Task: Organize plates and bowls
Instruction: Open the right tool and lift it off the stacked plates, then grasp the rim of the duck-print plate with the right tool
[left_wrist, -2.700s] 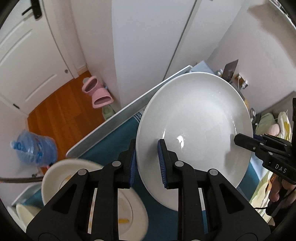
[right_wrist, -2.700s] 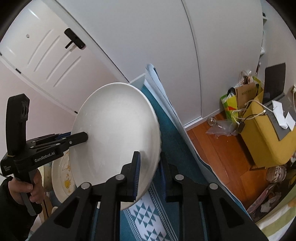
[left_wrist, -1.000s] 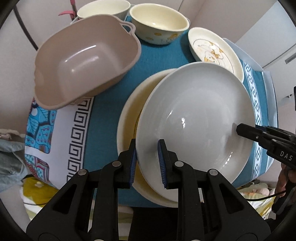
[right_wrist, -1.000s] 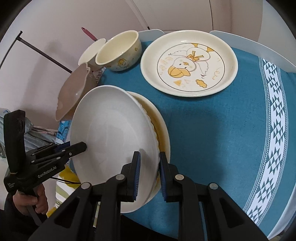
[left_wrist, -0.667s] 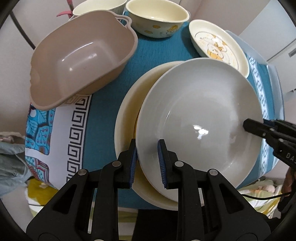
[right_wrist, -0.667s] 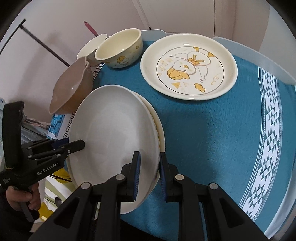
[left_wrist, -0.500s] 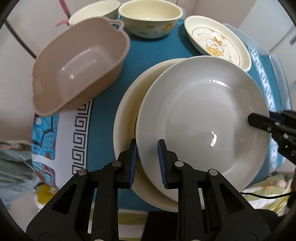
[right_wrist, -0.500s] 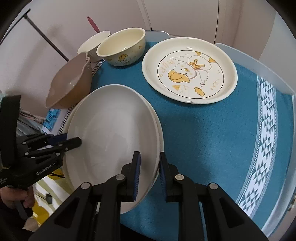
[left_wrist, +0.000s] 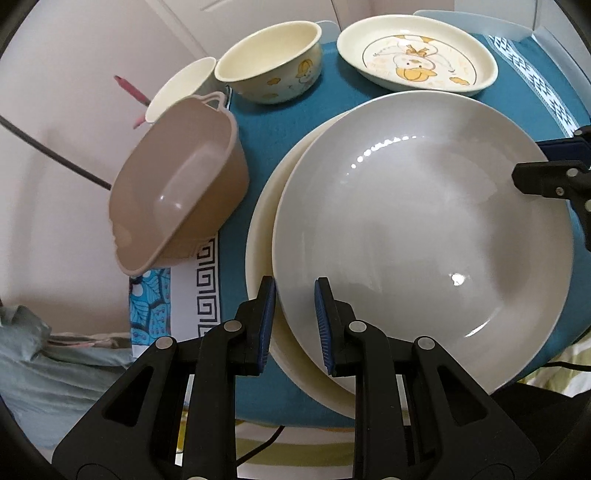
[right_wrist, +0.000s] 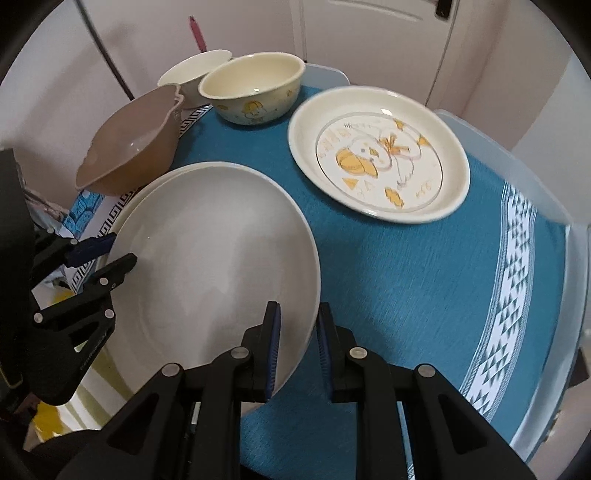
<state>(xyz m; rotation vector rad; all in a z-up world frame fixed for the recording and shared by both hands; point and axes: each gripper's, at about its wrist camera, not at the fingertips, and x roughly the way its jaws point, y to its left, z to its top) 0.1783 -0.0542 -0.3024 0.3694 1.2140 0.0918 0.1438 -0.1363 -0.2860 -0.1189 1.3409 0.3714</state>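
Note:
A large white plate (left_wrist: 424, 236) (right_wrist: 218, 258) lies on a cream plate (left_wrist: 264, 236) on the teal tablecloth (right_wrist: 406, 277). My left gripper (left_wrist: 294, 323) is shut on the white plate's near rim; it shows from the right wrist view (right_wrist: 110, 254). My right gripper (right_wrist: 297, 343) is shut on the opposite rim, and shows at the edge of the left wrist view (left_wrist: 543, 166). A duck-pattern plate (right_wrist: 380, 155) (left_wrist: 417, 55), a cream duck bowl (right_wrist: 255, 86) (left_wrist: 269, 62), a small white bowl (right_wrist: 192, 72) and a tan handled bowl (left_wrist: 181, 195) (right_wrist: 136, 144) stand around.
The table edge (right_wrist: 517, 158) runs along the right side. A white door and wall stand behind the bowls. Grey cloth (left_wrist: 44, 354) lies below the table's left side. A pink stick (right_wrist: 195, 31) rises behind the small bowl.
Both grippers carried the white plate down from a tilted hold and laid it level on the cream plate. The views swung toward the bowls.

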